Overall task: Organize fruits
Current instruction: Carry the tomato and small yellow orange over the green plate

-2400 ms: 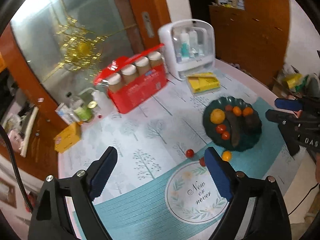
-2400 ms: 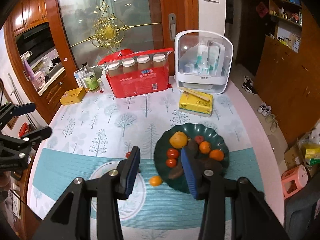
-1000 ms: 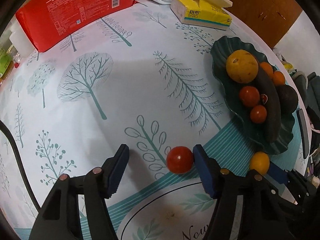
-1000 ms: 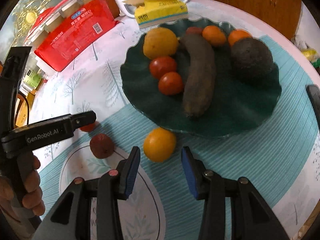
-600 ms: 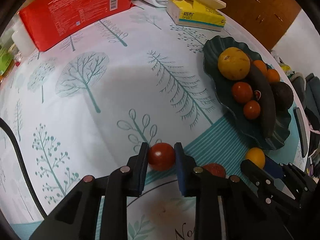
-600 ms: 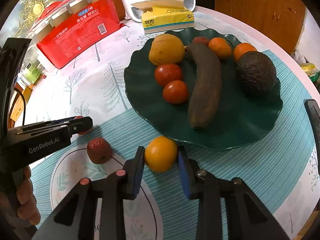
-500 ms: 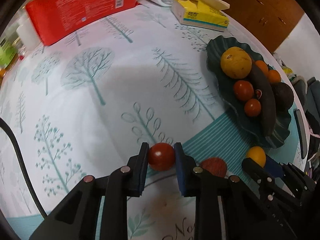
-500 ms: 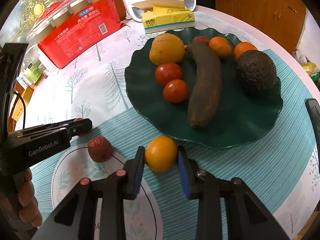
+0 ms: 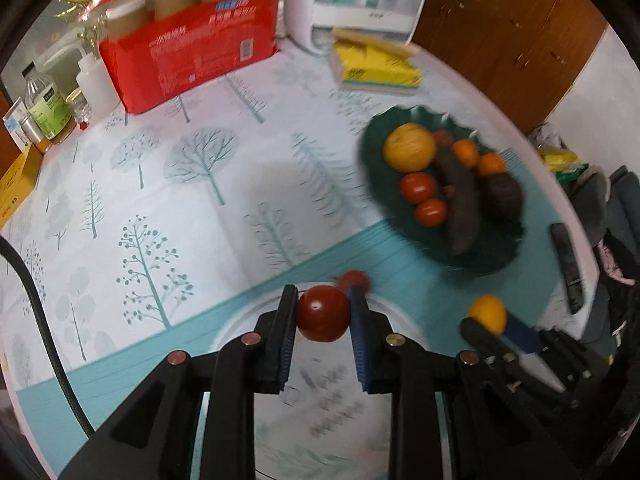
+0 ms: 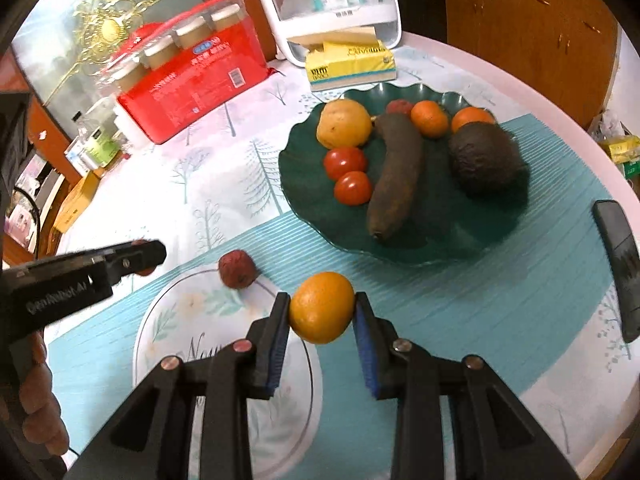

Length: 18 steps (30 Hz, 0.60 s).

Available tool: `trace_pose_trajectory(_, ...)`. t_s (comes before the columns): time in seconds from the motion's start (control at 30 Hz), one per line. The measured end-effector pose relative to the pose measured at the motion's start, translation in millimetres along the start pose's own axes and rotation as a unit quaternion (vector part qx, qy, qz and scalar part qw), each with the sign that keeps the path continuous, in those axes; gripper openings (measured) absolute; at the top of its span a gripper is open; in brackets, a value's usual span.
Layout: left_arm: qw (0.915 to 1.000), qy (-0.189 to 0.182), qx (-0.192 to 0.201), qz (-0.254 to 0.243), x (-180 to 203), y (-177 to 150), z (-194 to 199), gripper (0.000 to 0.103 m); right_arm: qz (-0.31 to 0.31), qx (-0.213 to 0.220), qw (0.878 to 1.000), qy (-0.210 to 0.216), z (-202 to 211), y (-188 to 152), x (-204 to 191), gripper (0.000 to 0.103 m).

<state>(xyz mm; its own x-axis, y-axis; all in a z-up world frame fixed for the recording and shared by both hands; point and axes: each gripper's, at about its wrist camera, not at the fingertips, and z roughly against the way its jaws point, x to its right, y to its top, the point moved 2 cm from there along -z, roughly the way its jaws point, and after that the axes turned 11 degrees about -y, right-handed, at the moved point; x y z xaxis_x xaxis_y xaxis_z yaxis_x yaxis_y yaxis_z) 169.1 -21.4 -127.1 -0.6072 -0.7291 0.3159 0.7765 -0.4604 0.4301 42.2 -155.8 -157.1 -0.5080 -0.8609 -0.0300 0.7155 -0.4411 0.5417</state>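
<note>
My left gripper (image 9: 323, 314) is shut on a red tomato (image 9: 322, 312), held above the tablecloth. My right gripper (image 10: 322, 308) is shut on a small orange (image 10: 322, 307), also off the table; that orange (image 9: 487, 314) shows at the lower right of the left wrist view. A dark red wrinkled fruit (image 10: 237, 269) lies on the cloth left of the orange. The dark green plate (image 10: 472, 224) holds a yellow fruit (image 10: 343, 123), two tomatoes (image 10: 346, 162), a dark banana (image 10: 394, 168), an avocado (image 10: 486, 158) and small oranges (image 10: 429, 118).
A red pack of paper cups (image 10: 192, 66), a white cosmetics case (image 10: 328, 4) and a yellow tissue pack (image 10: 352, 62) stand behind the plate. Bottles (image 9: 46, 106) and a yellow box (image 9: 14, 188) sit at the far left. A dark phone (image 10: 618, 268) lies at the right table edge.
Both grippers closed on their fruits, the left on the tomato and the right on the orange, then rose off the cloth. The left one moved toward the plate side.
</note>
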Motion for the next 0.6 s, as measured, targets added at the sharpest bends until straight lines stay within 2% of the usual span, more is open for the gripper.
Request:
trace_pose_trajectory(0.2,0.9990,-0.021,0.037,0.010,43.9,9.2,38.6,0.023,0.025,0.018,0.999,0.018,48.3,14.0,17.0,0.032)
trace_pose_trajectory(0.3,0.9983,-0.016,0.053,0.015,61.9,18.3,54.3,0.023,0.037,0.038,0.998,0.031,78.5,37.8,29.9,0.032)
trace_pose_trajectory(0.4,0.9962,-0.026,0.074,0.037,75.2,32.2,69.6,0.023,0.044,0.061,0.996,0.045,110.0,66.6,46.8,0.032)
trace_pose_trajectory(0.6,0.9913,-0.018,0.119,0.053,108.2,60.6,96.8,0.023,0.076,0.105,0.989,0.064,161.1,138.0,75.9,0.032)
